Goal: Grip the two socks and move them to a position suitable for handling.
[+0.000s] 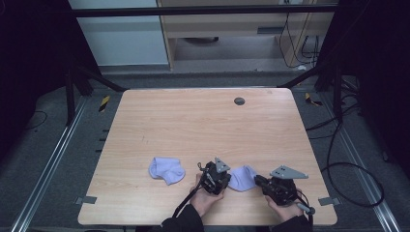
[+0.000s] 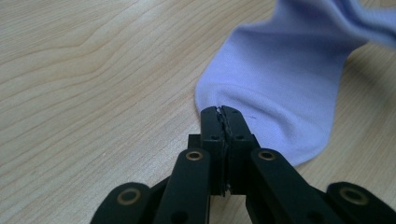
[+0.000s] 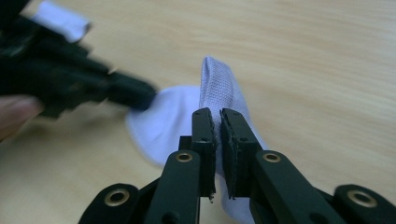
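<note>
Sock (image 1: 241, 178) pinched at opposite edges by left claw (image 1: 216, 177) and right claw (image 1: 270, 186); shallow grips risk slipping under tension.

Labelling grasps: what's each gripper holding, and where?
Both hold the pale lilac fabric sock between them: left gripper pinches one end's edge, right gripper a raised fold at the other.

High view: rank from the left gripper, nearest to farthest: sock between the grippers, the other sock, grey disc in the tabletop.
From the left gripper:
1. Sock between the grippers: at its jaws, on its right.
2. Other sock: on its left, apart from it, near the front edge.
3. Grey disc: far side of the table.
</note>
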{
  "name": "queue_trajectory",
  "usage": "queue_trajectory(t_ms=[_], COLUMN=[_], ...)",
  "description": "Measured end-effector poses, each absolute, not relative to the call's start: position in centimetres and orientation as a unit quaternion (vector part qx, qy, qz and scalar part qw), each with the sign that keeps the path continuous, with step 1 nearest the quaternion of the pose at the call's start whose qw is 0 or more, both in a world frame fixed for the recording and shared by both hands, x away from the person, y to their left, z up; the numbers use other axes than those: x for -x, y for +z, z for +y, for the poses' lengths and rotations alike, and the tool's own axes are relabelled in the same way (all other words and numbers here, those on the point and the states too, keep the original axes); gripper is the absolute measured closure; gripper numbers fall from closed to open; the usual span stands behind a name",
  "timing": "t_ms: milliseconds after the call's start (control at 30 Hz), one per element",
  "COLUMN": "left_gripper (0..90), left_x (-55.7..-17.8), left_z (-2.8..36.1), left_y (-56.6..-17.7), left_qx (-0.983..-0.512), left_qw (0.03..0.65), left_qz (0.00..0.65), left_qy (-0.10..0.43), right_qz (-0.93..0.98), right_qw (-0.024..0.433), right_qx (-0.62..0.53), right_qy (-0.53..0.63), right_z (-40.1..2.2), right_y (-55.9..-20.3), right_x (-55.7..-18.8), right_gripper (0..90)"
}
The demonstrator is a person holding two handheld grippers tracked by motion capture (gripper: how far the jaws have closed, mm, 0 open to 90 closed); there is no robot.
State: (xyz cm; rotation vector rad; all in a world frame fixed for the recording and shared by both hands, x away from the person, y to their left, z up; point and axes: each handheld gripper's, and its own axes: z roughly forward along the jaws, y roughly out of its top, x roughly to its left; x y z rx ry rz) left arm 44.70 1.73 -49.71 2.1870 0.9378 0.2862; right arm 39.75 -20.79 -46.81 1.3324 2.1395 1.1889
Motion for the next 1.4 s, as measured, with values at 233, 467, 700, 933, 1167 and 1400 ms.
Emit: queue_trajectory(t_ms=[233, 467, 700, 933, 1167, 1400], left_gripper=[87.9, 85.7, 74.9, 76.2, 87.6, 89.1], left_x=[-44.7, -44.7, -44.6, -44.5, -44.5, -45.0], left_z=[1.7, 1.8, 2.4, 2.4, 2.0, 2.1], left_y=[-49.7, -49.7, -49.0, -49.4, -49.7, -49.5], left_qx=[-0.851, -0.847, -0.837, -0.844, -0.849, -0.847], left_qw=[0.364, 0.369, 0.386, 0.371, 0.362, 0.365], left_qz=[0.361, 0.365, 0.369, 0.368, 0.366, 0.368], left_qy=[0.114, 0.116, 0.123, 0.127, 0.120, 0.123], right_qz=[0.731, 0.727, 0.725, 0.748, 0.758, 0.762], right_qw=[0.206, 0.228, 0.256, 0.233, 0.218, 0.213], right_qx=[-0.524, -0.532, -0.524, -0.531, -0.534, -0.537], right_qy=[0.386, 0.369, 0.366, 0.324, 0.305, 0.294], right_z=[-22.7, -23.6, -24.5, -24.6, -24.9, -24.6], right_y=[-47.7, -47.9, -47.6, -49.0, -49.7, -49.4], right_x=[-42.1, -43.1, -43.0, -43.8, -44.3, -44.1], right_gripper=[83.0, 69.6, 59.0, 61.2, 73.4, 87.7])
